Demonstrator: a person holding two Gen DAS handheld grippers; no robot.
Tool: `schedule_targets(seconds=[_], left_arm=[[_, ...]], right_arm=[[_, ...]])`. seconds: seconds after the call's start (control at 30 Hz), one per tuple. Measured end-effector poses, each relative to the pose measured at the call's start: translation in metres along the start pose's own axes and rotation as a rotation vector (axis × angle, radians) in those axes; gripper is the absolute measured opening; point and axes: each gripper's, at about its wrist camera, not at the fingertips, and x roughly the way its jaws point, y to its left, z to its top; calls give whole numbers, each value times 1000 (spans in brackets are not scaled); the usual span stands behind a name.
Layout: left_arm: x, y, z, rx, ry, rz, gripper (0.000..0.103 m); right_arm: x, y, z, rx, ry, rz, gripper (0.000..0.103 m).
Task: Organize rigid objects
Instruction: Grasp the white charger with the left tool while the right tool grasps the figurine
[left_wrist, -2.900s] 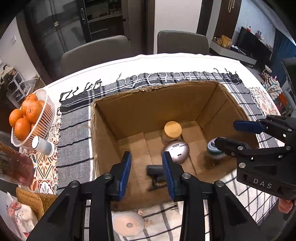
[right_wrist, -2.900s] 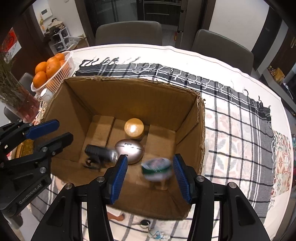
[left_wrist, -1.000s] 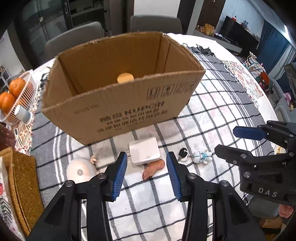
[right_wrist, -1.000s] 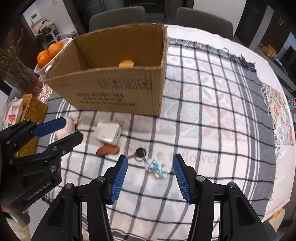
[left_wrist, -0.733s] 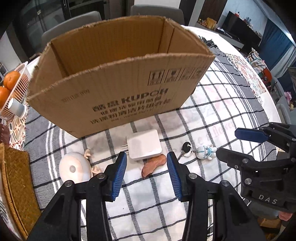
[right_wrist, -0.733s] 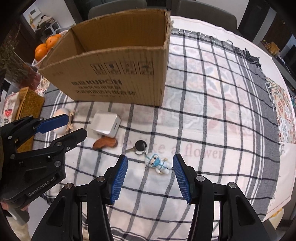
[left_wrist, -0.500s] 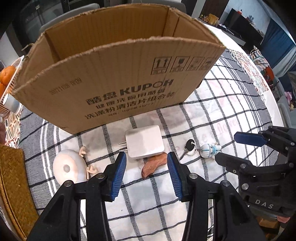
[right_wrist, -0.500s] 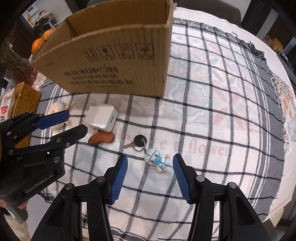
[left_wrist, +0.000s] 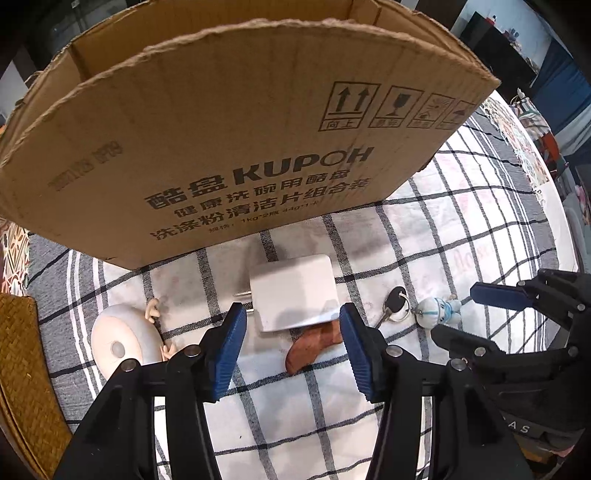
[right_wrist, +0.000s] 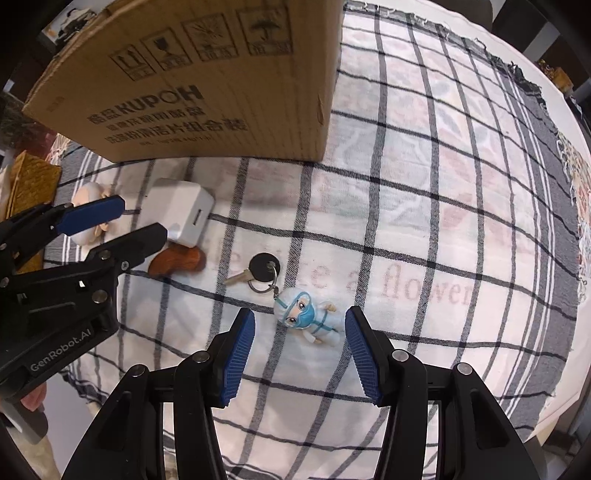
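Observation:
A brown cardboard box (left_wrist: 236, 122) stands on the checked cloth; it also shows in the right wrist view (right_wrist: 207, 85). In front of it lie a white square charger (left_wrist: 293, 293) (right_wrist: 181, 216), a brown wooden piece (left_wrist: 314, 349) (right_wrist: 177, 260), a key with a black head (left_wrist: 393, 301) (right_wrist: 258, 269) and a small masked figure keychain (right_wrist: 310, 319) (left_wrist: 437, 308). My left gripper (left_wrist: 291, 354) is open, low over the charger and wooden piece. My right gripper (right_wrist: 299, 356) is open, its fingers on either side of the figure just above the cloth.
A round white gadget with small beige feet (left_wrist: 123, 343) lies left of the charger. A woven mat (left_wrist: 26, 373) sits at the far left. The cloth's fringed edge and table rim (right_wrist: 565, 206) run along the right.
Both grippers have come down and forward from above the box to the items in front of it. The box now fills the upper view and its inside is hidden.

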Motion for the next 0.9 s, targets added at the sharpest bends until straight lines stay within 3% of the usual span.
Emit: schedule_targets(seconds=[0.73,0.9], left_arm=[[32,-8,12,-17,71,19,58],[35,-11,14,-14,65,39,58]], right_arm=[[38,-3,1,-18,20,-10,52],[44,-4,0,-15,18,-11,44]])
